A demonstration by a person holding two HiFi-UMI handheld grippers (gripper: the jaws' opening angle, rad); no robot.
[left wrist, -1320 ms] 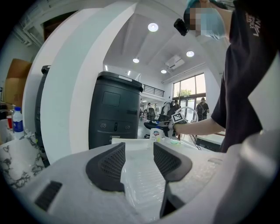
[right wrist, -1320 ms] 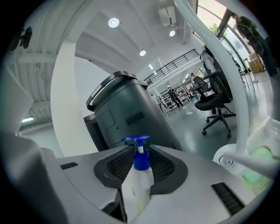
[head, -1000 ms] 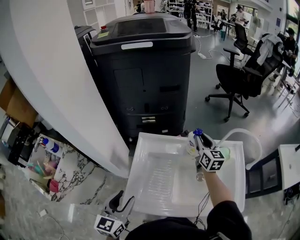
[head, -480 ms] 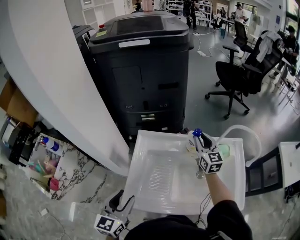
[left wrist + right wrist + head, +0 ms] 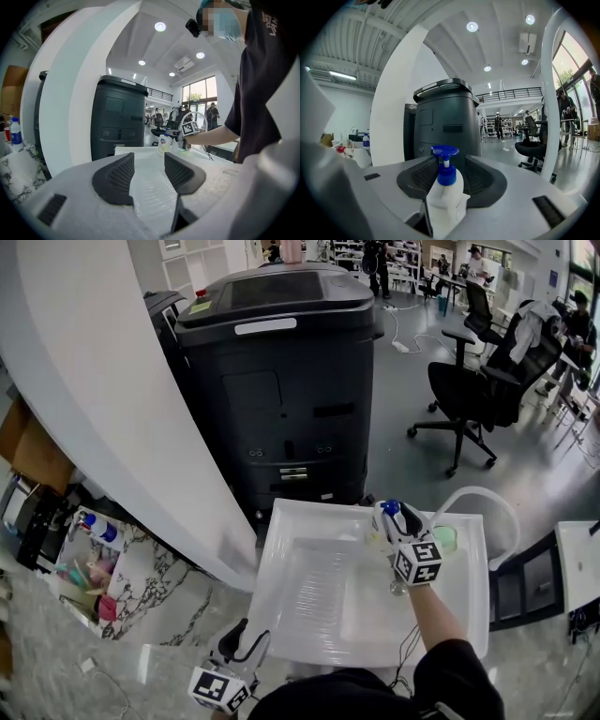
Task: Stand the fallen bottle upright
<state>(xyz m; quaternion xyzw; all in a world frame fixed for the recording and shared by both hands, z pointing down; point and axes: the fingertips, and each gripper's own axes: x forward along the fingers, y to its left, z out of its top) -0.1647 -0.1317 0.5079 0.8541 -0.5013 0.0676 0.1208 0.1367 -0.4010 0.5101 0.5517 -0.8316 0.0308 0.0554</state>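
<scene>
Both tongs gape. Your outstretched right gripper (image 5: 396, 518) has just been opening round the upright bottle (image 5: 445, 191). Your left gripper (image 5: 149, 171) hangs low, empty.

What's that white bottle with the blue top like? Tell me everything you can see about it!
The pump bottle is white and looks like plastic. It has a blue pump head and collar on top, and a label with a blue mark too small to read. It stands upright at the far edge of the white sink. It sits between the fingers of the right gripper, which have just been opening and do not seem to press on it.
</scene>
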